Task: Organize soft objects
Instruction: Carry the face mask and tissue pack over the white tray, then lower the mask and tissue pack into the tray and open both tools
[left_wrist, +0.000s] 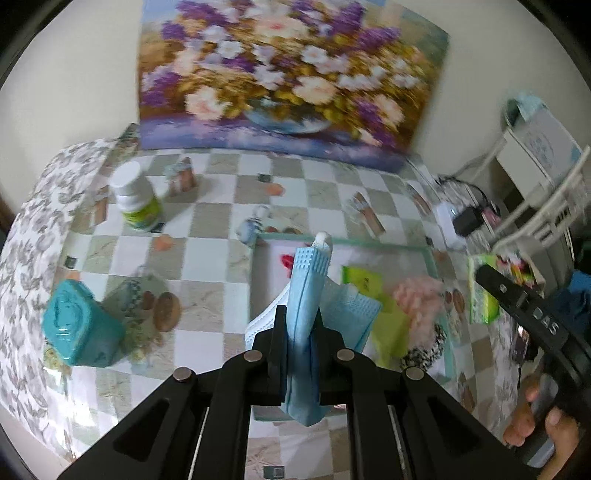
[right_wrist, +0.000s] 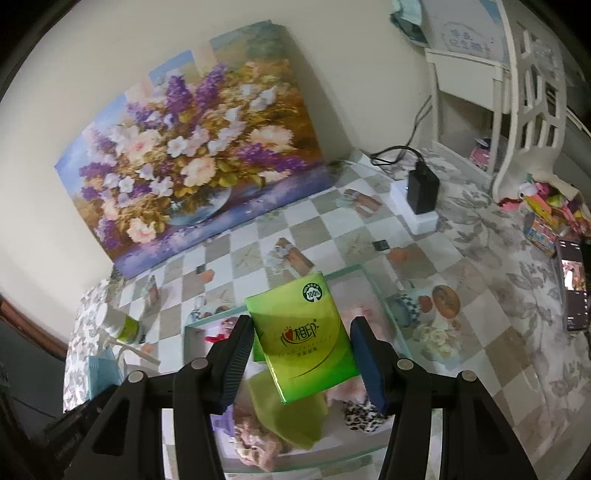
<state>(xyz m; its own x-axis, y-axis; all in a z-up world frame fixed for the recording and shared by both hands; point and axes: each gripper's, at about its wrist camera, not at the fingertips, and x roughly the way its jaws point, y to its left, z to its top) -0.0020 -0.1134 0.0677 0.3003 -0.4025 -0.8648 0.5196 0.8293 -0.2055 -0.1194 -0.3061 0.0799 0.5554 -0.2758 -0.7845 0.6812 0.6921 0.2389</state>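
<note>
Now, the count and the setting:

Masks: one blue face mask (left_wrist: 306, 310), pinched upright between the narrow jaws of my left tongs (left_wrist: 300, 325); its white ear loop pokes out at the top, and it hangs above the tray.

Tissue packs: two that I can see. One green tissue pack (right_wrist: 301, 334) sits between the fingers of my right tongs (right_wrist: 300, 354), tilted above the tray; the fingers stand on either side of it, and I cannot tell whether both touch it. A second green pack (left_wrist: 360, 281) lies flat in the tray.

Tray: one shallow tray (left_wrist: 428, 254) with a pale green rim, lying on the tablecloth.

Tray contents: a pink fluffy piece (left_wrist: 419, 299), a yellow-green cloth (left_wrist: 389, 328) and a leopard-print piece (left_wrist: 428, 345), bunched together at the right side.

Bottles: one white bottle (left_wrist: 136, 201) with a green label, standing well left of the tray.

Tins: one teal tin (left_wrist: 83, 326), tipped on the cloth near the left edge.

Surface: a table under a checked tablecloth (left_wrist: 207, 266) of white and beige squares with printed pictures, edged by a grey leaf pattern.

Room: one large flower painting (left_wrist: 284, 74) leans against a cream wall; a white charger block with a black plug (right_wrist: 421, 199) sits at the back right, near a white chair (right_wrist: 532, 99).

Mask's look: pleated, folded lengthwise, light blue outside with a white inner face.
</note>
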